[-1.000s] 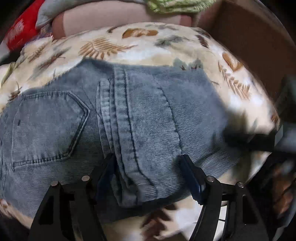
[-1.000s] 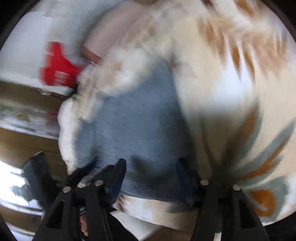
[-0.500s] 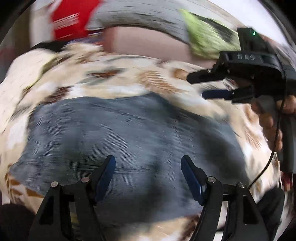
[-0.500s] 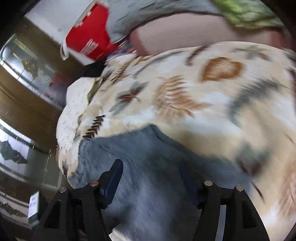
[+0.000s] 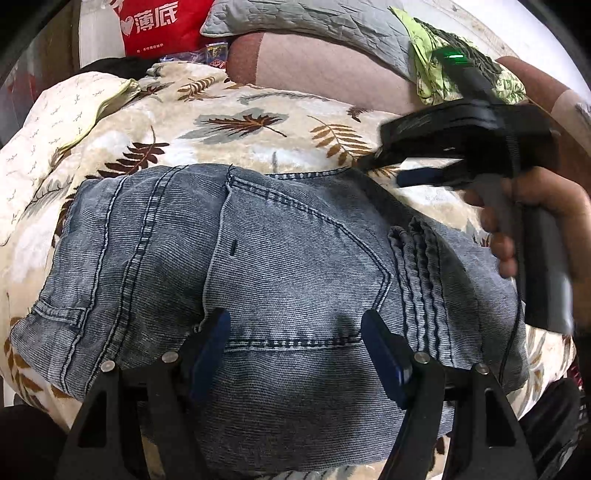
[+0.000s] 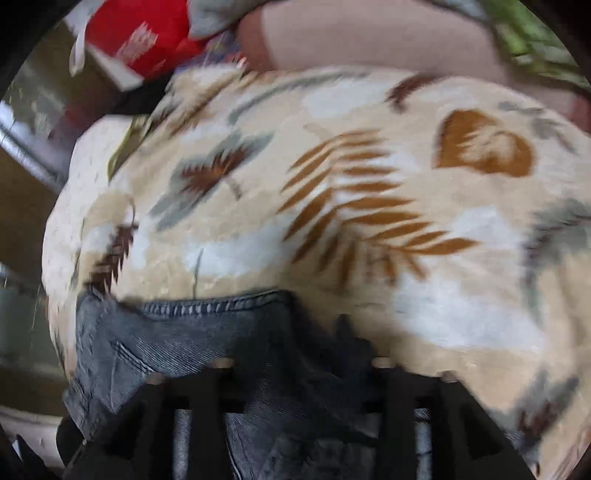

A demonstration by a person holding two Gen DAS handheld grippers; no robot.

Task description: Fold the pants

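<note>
The jeans are lying folded into a compact bundle on the leaf-print blanket (any further fold is guesswork). Left gripper is hovering with jaws apart, empty; right gripper jaws are closing on nothing.

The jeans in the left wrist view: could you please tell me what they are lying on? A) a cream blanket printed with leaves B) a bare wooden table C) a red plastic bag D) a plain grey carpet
A: the folded blue jeans rest on a cream blanket with brown and grey leaf prints showing around their edges; the red bag sits far behind, apart from them.
</note>
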